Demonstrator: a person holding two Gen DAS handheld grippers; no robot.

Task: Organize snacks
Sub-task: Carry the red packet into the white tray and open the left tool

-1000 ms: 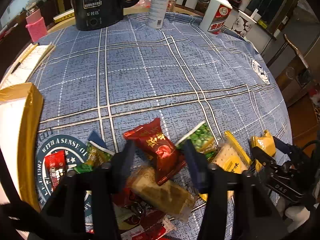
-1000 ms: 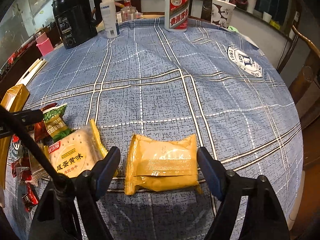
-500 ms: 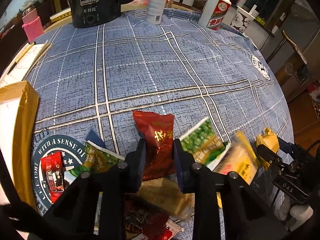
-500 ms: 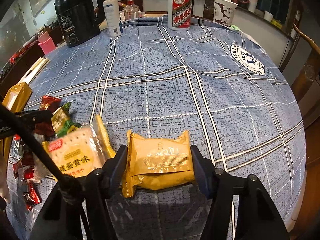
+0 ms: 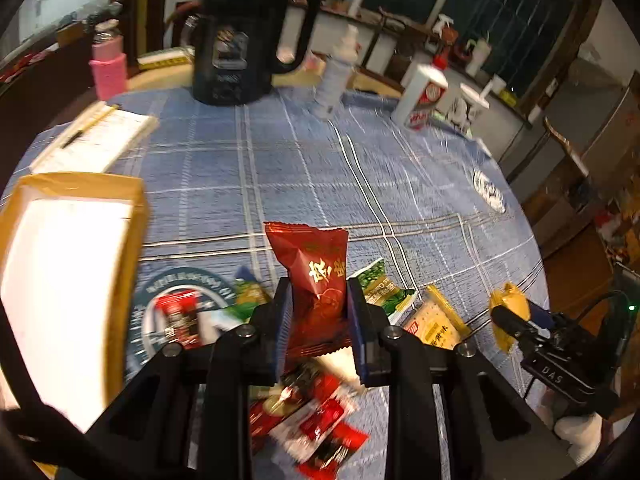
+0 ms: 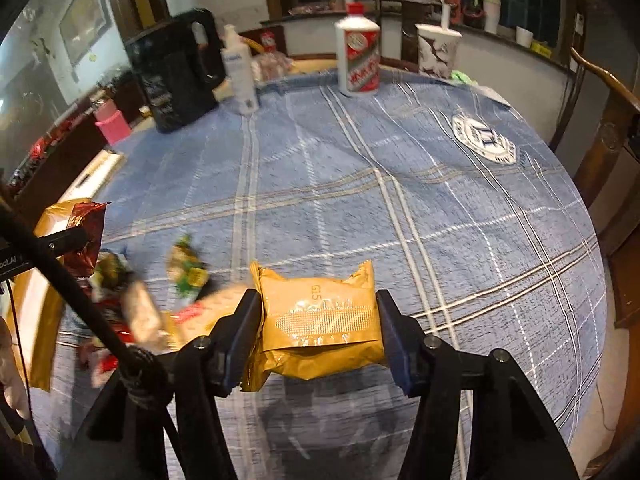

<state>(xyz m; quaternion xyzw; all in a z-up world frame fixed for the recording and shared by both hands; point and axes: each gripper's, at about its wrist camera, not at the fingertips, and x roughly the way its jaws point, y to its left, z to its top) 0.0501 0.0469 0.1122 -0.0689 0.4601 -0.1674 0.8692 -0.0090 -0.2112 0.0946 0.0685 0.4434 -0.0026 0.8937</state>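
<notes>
Two packets now being carried clear of the bench: red snack packet (image 5: 318, 286) pinched in the closed left tool (image 5: 316, 316), long axis upright, sealed end up; yellow packet (image 6: 320, 320) clamped crosswise in the right tool (image 6: 318, 320). Likely heading for the gold-edged box (image 5: 80, 184).

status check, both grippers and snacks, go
Left hand-held gripper shut on red foil snack packet. Right hand-held gripper shut on yellow foil pouch. Nothing blocking.
</notes>
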